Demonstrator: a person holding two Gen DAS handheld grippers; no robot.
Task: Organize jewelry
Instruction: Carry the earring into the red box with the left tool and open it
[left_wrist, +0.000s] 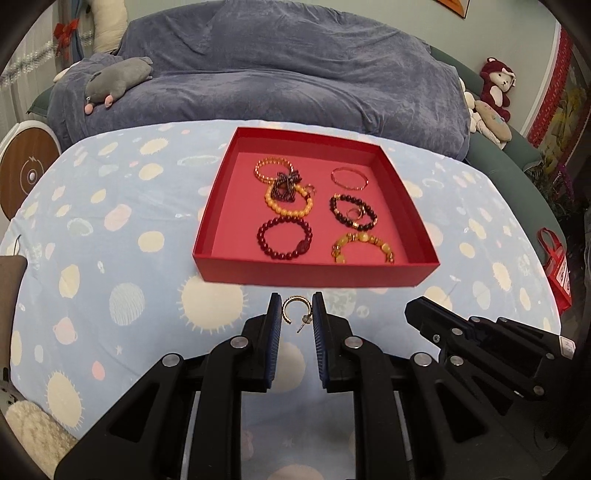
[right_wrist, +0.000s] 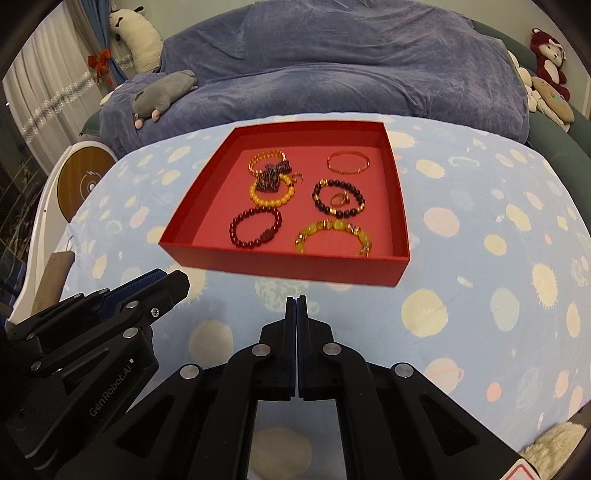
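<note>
Left gripper (left_wrist: 296, 314) pinched a small gold hoop earring (left_wrist: 294, 309) at lower centre, right gripper (right_wrist: 296, 306) shut empty, while six bracelets already lay in the red cardboard tray (left_wrist: 236, 275) mid-frame; only that earring seemingly remained.

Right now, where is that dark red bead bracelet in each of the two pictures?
Left wrist view: dark red bead bracelet lies in the red tray's near-left part, picture centre.
Right wrist view: bracelet again near-left in the tray, left of centre.
Shared landmark: grey plush toy behind.
</note>
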